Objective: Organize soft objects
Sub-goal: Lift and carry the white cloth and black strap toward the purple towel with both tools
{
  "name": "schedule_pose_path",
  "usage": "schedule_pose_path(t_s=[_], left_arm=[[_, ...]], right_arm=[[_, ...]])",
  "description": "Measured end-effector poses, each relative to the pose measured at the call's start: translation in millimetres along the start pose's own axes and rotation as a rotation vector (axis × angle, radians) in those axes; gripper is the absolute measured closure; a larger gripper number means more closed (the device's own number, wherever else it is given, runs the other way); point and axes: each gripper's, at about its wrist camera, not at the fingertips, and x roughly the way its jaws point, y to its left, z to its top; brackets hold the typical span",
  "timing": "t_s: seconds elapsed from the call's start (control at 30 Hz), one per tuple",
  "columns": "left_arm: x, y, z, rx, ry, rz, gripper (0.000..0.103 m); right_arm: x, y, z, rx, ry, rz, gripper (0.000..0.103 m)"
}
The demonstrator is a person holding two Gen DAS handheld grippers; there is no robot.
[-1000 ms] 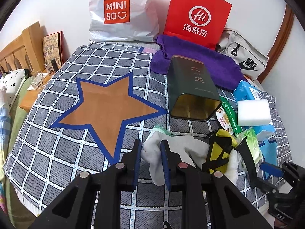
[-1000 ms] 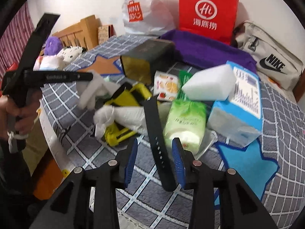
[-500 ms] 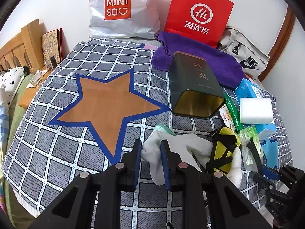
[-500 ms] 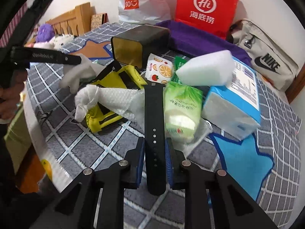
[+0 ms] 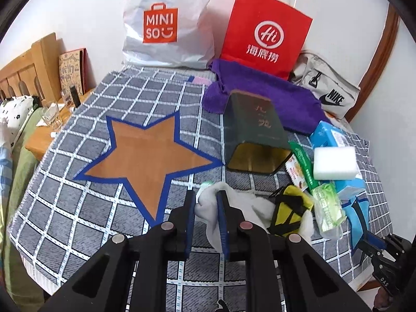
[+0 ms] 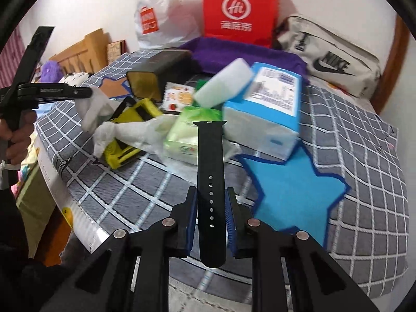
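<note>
Black gripper frames, blue-padded fingers [image 5: 189, 215], silver screws

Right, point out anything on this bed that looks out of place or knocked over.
The dark green tin lies tipped on its side, its open mouth facing the front, empty as far as shown. A hard box among soft things. The black watch strap in the right gripper isn't cloth either.

A white wall [image 5: 91, 5] is being shown across the top of the frame. A wooden headboard [image 5: 28, 70] is being seen at the left edge, a wooden nightstand [image 5: 44, 137] just below it, and a curved wooden frame [image 5: 382, 59] at the upper right.
</note>
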Motion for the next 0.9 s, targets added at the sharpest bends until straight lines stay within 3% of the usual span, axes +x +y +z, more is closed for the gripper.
schedule_pose_path(t_s=[0.43, 0.9], left_arm=[[-32, -21, 20, 0.06, -0.083, 0.012, 0.096], [-71, -34, 52, 0.067, -0.171, 0.004, 0.096]], right_arm=[[-13, -26, 2, 0.063, -0.041, -0.013, 0.083], [-35, -30, 40, 0.066, -0.088, -0.02, 0.083]])
